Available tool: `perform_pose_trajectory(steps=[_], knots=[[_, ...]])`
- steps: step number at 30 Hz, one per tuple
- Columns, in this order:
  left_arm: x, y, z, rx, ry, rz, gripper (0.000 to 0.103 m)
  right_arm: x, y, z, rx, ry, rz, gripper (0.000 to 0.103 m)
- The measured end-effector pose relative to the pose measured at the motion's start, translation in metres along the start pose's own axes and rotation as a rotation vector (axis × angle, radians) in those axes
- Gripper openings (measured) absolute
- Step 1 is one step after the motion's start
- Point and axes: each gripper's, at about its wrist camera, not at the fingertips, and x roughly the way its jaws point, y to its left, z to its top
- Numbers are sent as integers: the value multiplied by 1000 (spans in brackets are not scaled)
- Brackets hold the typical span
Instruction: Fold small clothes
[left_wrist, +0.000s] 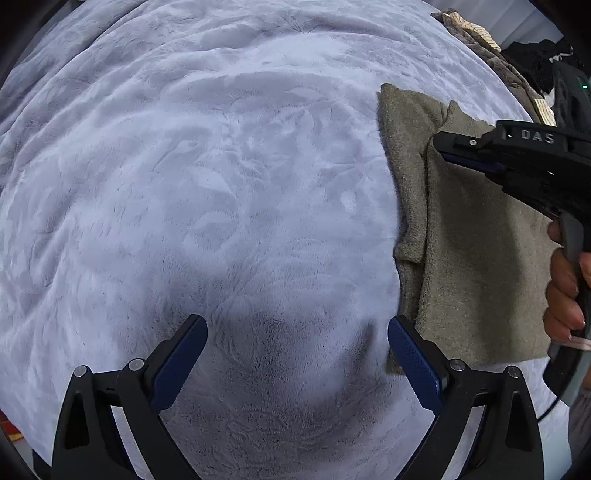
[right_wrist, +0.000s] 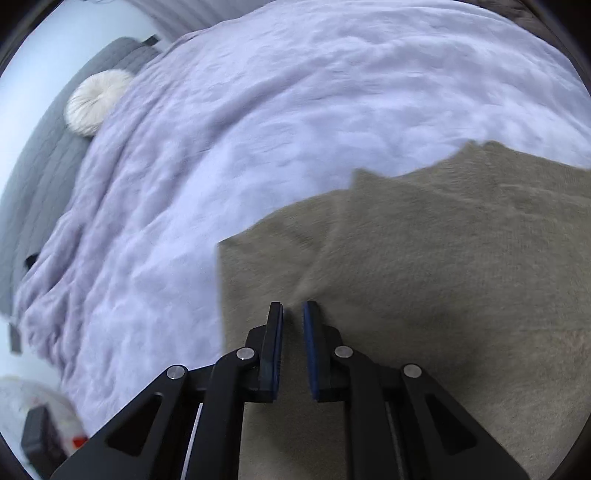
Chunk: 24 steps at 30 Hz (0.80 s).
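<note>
The olive cloth (left_wrist: 476, 258) lay at the frame's right, long axis vertical, the right gripper (left_wrist: 443, 149) above it, nearly shut, maybe pinching a fold. The left gripper (left_wrist: 297, 354) hung wide open, empty, just beside its lower-left corner.

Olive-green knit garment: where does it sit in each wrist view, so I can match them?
Left wrist view: the olive-green knit garment lies at the right side, under the right gripper.
Right wrist view: it fills the lower right, beneath the near-closed right gripper.
Shared landmark: the pale lilac plush blanket under it.
</note>
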Motion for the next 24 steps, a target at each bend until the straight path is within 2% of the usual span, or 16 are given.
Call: perform_pose_trajectory(steps=[3,10,13,15,17,24], knots=[[2,-15,7,18,-3,-2,98,-20,1,-14,-9,12,31,15],[10,-35,19,75,14,5,98,-54,-33,-77,179,48,134,15],[12,-44,18,88,20,9,98,-61,-46,-107,242,70,152,15],[12,-52,19,99,23,13,98,-67,-56,-129,289,72,151,28],[11,-54,14,109,25,14,98,-72,-65,-148,341,69,157,37],[16,-64,10,134,36,16,98,-77,-87,-198,501,56,215,38]])
